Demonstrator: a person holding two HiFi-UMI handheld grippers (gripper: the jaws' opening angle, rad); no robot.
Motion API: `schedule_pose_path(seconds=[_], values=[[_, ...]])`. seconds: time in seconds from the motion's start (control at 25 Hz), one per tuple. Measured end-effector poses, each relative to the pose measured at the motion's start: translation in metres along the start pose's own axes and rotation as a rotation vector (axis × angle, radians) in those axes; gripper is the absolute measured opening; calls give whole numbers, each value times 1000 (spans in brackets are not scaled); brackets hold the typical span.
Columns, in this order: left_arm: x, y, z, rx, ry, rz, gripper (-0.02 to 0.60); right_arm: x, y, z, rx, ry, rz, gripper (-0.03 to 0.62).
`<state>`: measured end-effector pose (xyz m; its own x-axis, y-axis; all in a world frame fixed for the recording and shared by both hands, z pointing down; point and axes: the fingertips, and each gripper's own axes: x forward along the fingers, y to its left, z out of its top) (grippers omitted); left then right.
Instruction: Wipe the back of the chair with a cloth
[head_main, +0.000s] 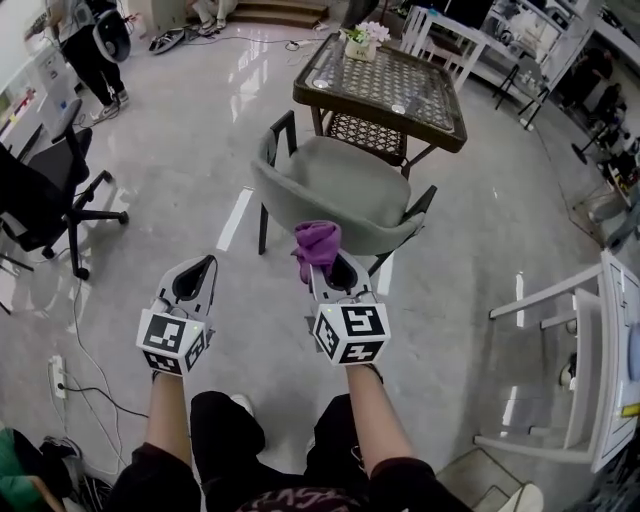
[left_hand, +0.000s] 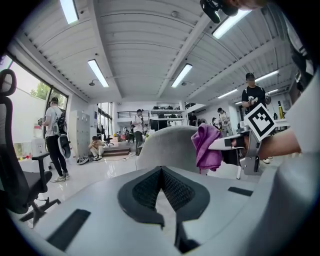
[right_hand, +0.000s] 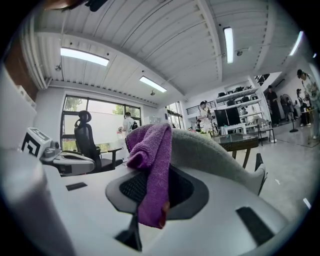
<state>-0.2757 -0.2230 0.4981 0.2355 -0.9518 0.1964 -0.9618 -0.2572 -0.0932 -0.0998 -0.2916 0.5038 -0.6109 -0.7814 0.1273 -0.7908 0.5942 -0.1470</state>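
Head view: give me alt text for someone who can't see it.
Seen from above, the right gripper holds a purple cloth at the curved back of a grey chair, while the left gripper hangs empty beside it. A glass-topped table stands beyond the chair.

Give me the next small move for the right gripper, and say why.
Probably ease the right gripper forward and down until the purple cloth presses on the chair back. Its jaws are shut on the cloth, which hangs right at the back's top edge, but firm contact cannot be confirmed yet.
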Motion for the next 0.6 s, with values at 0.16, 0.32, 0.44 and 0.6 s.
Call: schedule_pose_path(seconds=[0.16, 0.32, 0.44, 0.6], values=[[9, 4, -27, 13, -20, 20, 9, 16, -5, -15, -17, -25, 9, 92], [18, 8, -56, 39, -39, 42, 9, 28, -12, -22, -23, -75, 3, 92], [23, 8, -70, 52, -54, 63, 9, 25, -24, -24, -29, -121, 5, 92], [27, -1, -82, 79, -83, 74, 9, 15, -53, -34, -38, -151, -16, 94]])
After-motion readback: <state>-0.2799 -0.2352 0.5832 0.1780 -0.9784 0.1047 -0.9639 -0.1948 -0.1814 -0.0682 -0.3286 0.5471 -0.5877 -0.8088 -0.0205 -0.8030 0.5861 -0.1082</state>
